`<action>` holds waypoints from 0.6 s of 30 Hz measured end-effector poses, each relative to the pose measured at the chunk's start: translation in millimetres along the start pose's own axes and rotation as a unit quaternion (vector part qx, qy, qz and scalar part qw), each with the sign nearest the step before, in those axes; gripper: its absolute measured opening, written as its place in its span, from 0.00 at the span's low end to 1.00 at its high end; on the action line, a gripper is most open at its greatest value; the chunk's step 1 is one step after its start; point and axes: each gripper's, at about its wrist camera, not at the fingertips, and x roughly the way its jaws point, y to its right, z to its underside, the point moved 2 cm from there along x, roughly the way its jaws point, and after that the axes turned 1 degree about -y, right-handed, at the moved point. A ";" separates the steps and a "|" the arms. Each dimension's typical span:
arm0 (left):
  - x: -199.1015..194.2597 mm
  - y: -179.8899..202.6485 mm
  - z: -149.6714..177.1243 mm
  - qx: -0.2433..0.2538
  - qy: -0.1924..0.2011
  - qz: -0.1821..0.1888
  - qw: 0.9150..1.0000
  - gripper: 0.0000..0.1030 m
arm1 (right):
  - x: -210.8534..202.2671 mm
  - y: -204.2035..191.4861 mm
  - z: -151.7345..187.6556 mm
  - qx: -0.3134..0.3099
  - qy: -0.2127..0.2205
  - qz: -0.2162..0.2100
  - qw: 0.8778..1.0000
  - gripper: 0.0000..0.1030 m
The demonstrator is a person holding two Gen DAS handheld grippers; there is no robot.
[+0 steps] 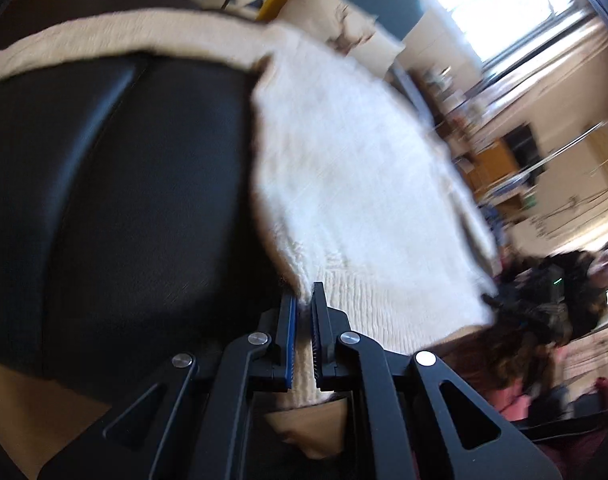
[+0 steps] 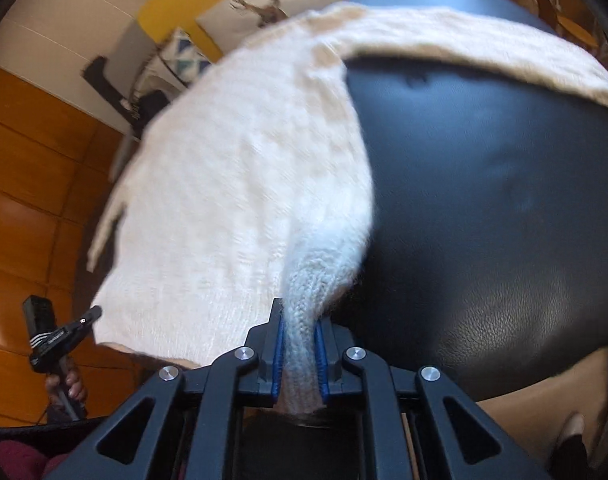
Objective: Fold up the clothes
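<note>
A cream knit sweater (image 1: 356, 176) lies spread over a black leather seat (image 1: 124, 200), with one sleeve running along the far edge. My left gripper (image 1: 304, 304) is shut on the sweater's near hem, and knit fills the gap between its blue pads. In the right wrist view the same sweater (image 2: 232, 184) drapes over the seat (image 2: 504, 220). My right gripper (image 2: 300, 320) is shut on a bunched fold of the hem. The left gripper (image 2: 95, 313) shows at the lower left, held by a hand, its tip at the sweater's corner.
A person with dark hair (image 1: 544, 300) appears blurred at the right of the left wrist view. Patterned cushions and a yellow panel (image 2: 176, 4) stand behind the seat. An orange wooden floor (image 2: 24, 200) lies to the left. A bright window (image 1: 504, 0) is at the far right.
</note>
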 end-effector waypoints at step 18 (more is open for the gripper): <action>12.0 -15.2 -26.5 -0.039 -0.005 0.030 0.999 0.14 | 80.0 -146.3 -31.1 -0.186 -0.034 0.005 0.982 0.30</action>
